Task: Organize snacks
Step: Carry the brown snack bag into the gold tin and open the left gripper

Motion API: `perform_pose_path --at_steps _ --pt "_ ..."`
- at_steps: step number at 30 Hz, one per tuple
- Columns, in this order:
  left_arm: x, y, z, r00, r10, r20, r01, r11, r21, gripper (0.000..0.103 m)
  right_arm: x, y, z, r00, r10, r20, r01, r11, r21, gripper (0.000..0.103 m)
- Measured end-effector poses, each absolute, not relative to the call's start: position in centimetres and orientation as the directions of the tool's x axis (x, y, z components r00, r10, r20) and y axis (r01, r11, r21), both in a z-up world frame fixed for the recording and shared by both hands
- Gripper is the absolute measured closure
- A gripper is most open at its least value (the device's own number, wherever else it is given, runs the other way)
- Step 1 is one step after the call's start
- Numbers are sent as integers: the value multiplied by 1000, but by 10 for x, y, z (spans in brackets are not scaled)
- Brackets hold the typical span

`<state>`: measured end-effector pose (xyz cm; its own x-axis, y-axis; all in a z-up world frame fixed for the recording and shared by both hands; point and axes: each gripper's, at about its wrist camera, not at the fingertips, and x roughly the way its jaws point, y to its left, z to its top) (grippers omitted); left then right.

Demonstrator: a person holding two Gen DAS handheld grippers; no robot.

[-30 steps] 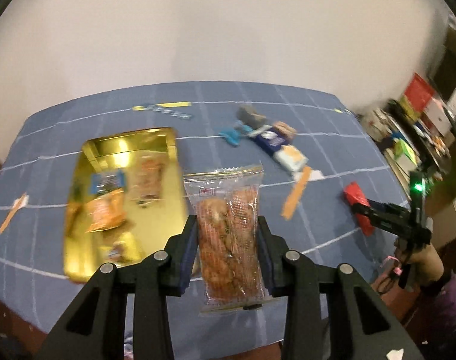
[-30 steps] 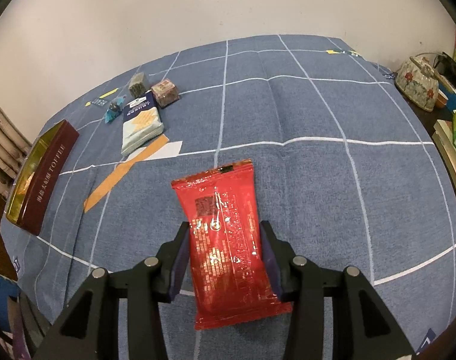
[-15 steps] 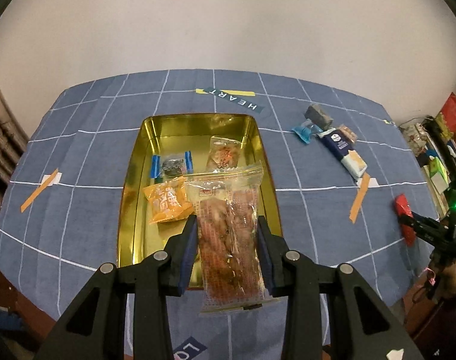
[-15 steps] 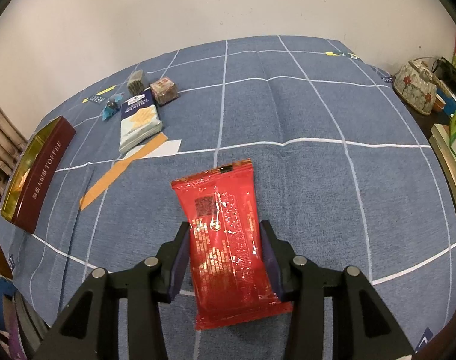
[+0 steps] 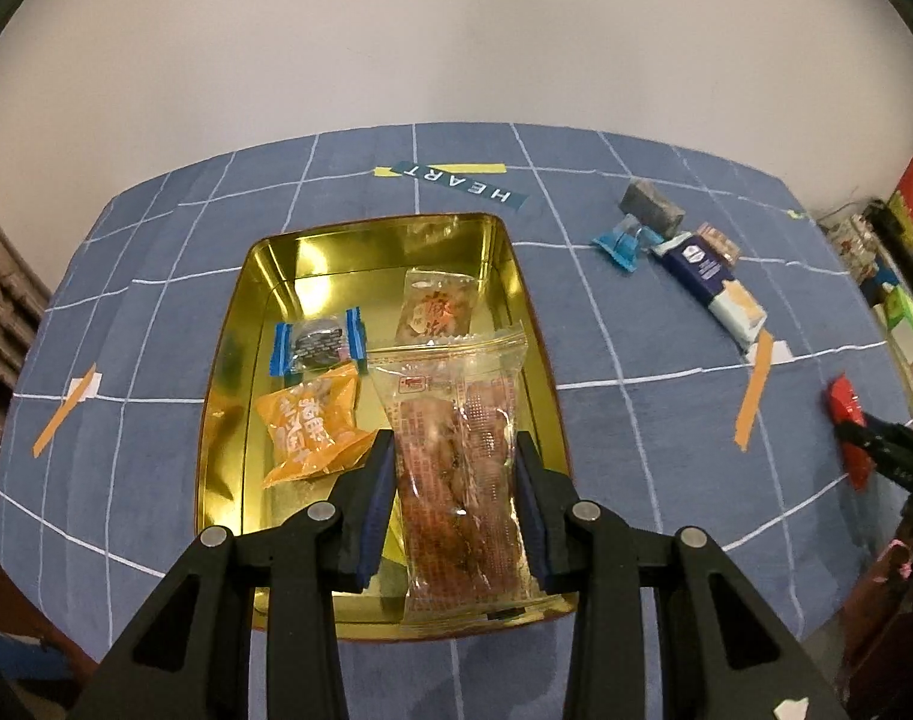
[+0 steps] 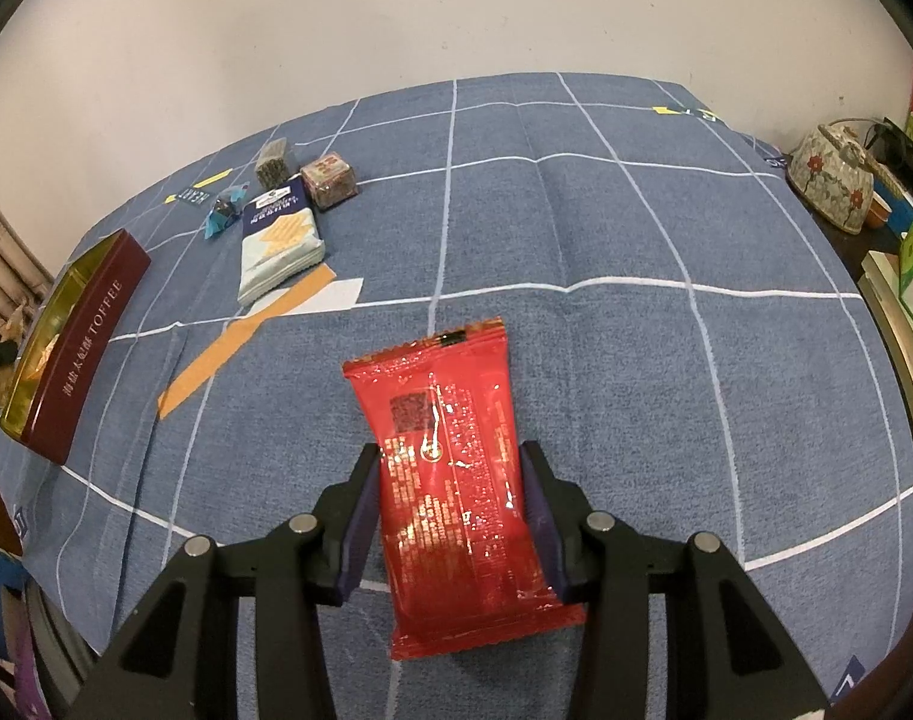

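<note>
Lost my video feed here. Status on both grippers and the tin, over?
Left gripper shut on clear snack pack, over gold tin. Right gripper shut on red packet, above tablecloth. Three snacks in tin; drop spot clear.

Both tools (image 5: 453, 498) (image 6: 450, 510) clamped, tilted downward

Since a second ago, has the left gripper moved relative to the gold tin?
Yes. The left gripper, shut on the clear snack packet, has swung over the gold tin, now centred beneath it.
</note>
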<state>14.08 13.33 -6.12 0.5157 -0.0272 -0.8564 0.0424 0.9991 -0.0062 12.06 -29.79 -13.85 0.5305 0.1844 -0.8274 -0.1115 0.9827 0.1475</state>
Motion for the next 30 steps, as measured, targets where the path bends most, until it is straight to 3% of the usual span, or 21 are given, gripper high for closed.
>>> perform_pose_path --at_steps 20,25,30 --pt "148 123 -74 512 -1 -859 71 997 41 67 120 -297 -139 532 173 -829 -113 985 133 58" --pt "143 121 -65 545 22 -838 57 996 63 48 120 -296 -140 533 173 -829 -113 985 133 58" --pt "133 117 -51 582 49 -812 50 994 96 41 120 -296 -140 533 171 -829 -113 985 130 58"
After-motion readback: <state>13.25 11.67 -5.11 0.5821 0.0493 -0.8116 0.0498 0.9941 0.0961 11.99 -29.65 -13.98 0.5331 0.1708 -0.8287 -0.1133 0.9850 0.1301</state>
